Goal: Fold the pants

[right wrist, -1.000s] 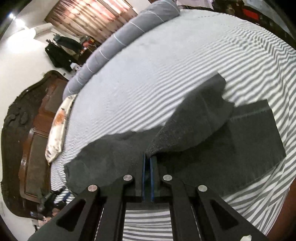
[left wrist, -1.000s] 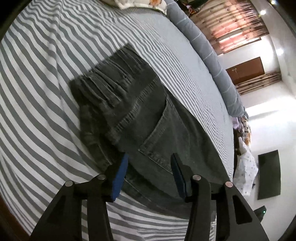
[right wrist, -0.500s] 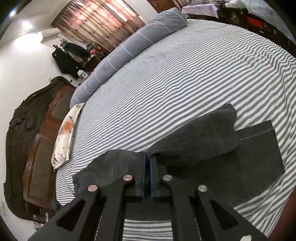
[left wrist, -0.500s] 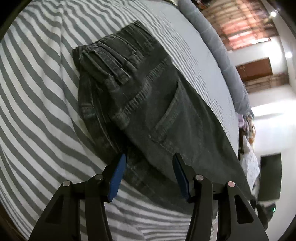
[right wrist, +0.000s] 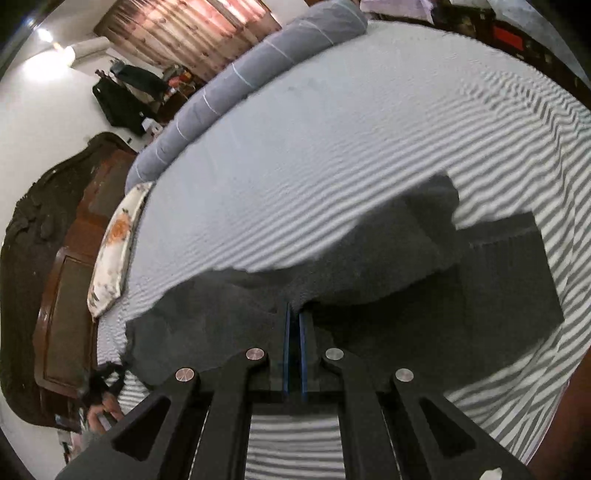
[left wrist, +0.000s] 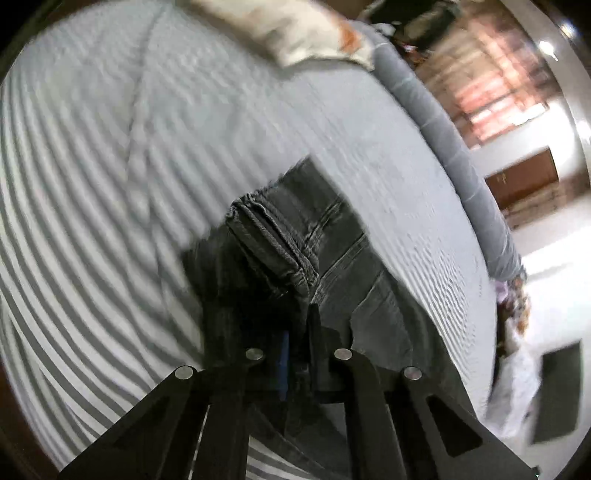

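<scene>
The dark grey denim pants lie on a striped bed, lengthwise across the sheet, with the waistband end toward the left gripper and the leg hems toward the right one. In the left wrist view the waistband, belt loops and a back pocket seam bunch up and rise off the sheet right in front of the fingers. The left gripper is closed on that waist fabric, its jaws drawn together with denim pinched between them. In the right wrist view the right gripper is likewise closed on the pants, clamping an edge of the leg section; one layer lifts and curls over while another leg panel lies flat on the sheet to the right, its hem square.

As a judgement, the legs appear already laid one over the other, so the lengthwise fold looks done. Left to do is the crosswise fold: bringing one end over the other, setting it down with the edges matched, and possibly folding once more and smoothing.

Further out, a long grey bolster runs along the far side of the bed, a floral pillow sits by the dark wooden headboard, and reddish curtains hang beyond.
</scene>
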`<state>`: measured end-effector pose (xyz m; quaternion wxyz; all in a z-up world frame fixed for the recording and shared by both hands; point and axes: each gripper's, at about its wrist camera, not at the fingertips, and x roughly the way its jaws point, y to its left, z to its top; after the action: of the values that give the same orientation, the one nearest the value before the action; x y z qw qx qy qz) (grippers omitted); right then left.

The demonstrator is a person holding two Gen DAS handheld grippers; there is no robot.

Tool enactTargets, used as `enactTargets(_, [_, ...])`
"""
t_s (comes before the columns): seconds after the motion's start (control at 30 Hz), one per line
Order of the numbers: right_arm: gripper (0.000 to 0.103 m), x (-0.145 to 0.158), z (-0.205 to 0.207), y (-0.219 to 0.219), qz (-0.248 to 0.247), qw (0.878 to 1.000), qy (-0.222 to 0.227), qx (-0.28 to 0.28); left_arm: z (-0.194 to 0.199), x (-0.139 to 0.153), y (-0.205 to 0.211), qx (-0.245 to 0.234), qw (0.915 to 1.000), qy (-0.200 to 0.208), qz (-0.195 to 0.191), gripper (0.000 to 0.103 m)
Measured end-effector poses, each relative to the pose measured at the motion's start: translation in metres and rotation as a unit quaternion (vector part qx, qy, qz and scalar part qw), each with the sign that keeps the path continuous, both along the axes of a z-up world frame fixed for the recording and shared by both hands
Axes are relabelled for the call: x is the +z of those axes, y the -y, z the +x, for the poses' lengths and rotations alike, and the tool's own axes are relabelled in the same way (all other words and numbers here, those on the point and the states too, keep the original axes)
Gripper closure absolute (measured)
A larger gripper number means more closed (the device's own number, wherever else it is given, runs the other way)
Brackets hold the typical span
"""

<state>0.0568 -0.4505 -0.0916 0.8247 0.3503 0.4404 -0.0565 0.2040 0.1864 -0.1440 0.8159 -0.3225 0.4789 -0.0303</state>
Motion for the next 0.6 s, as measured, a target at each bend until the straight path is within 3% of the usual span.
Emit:
enactTargets(0.13, [0.099, -0.022, -0.012, -0.019, 0.009, 0.999, -0.034, 0.024, 0.011, 0.034, -0.007, -0.023, 0.9982, 0.043, 0.035, 0.095])
enactTargets(0.2, [0.099, -0.038, -0.018, -0.027, 0.017, 0.998, -0.053, 0.032, 0.011, 0.035, -0.01, -0.037, 0.9963, 0.044, 0.063, 0.095])
enactTargets(0.33, [0.099, -0.078, -0.026, -0.033, 0.027, 0.993, -0.104, 0.038, 0.009, 0.003, -0.003, -0.065, 0.9893, -0.002, 0.131, 0.095])
enactTargets(0.47, [0.099, -0.106, -0.027, -0.033, 0.035, 0.989, -0.135, 0.039, 0.001, -0.03, -0.009, -0.054, 0.9879, -0.032, 0.142, 0.094])
enactTargets(0.6, [0.093, -0.117, -0.022, -0.027, 0.049, 0.987, -0.144, 0.045, -0.003, -0.03, -0.009, -0.047, 0.9878, -0.033, 0.145, 0.091])
